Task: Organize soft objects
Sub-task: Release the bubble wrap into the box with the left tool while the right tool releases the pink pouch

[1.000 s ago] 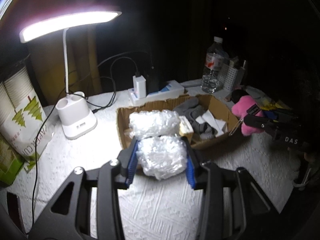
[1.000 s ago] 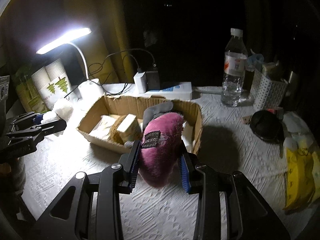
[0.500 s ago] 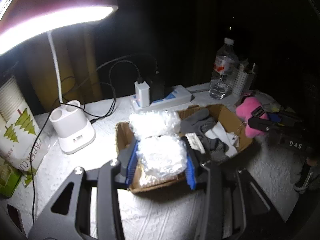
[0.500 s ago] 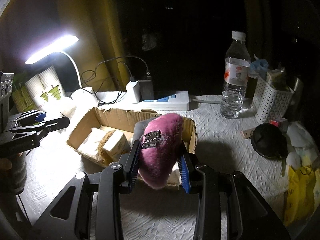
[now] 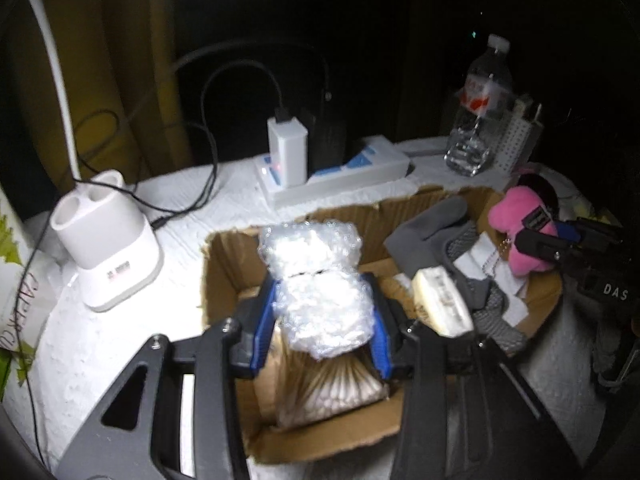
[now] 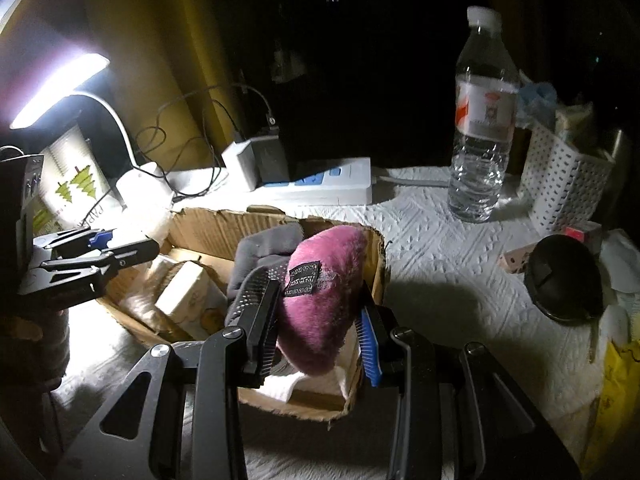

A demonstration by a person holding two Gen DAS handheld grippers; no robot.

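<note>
Bubble wrap, a folded white wad (image 5: 320,300), sits clamped between the blue pads of the left tongs (image 5: 322,322), which stand only partly open and press on both its sides. This wad hangs right above the left end of the cardboard box (image 5: 224,264). Under it I can see a pale packet with thin sticks, maybe cotton swabs (image 5: 336,384), lying on the box floor. The long axis of the wad runs away from the tongs, toward the far wall of the box, so I judge that the move needed here is mostly straight down and then a release.

In the middle of the box lie a grey glove (image 5: 436,228) and a small cream-coloured pack (image 5: 442,304).

Further right, the right tongs (image 6: 320,332) hold a pink plush toy (image 6: 324,300) with a black label; they are also partly open and closed on its soft body. The toy points forward and up, over the right end of the same box (image 6: 376,248), with the grey glove just beside it. Each hand is nearer to its own end of the box, so I think the two drops need not cross each other.

On the tabletop (image 6: 440,256) behind stand a power strip (image 6: 332,184) and a water bottle (image 6: 482,128).
</note>
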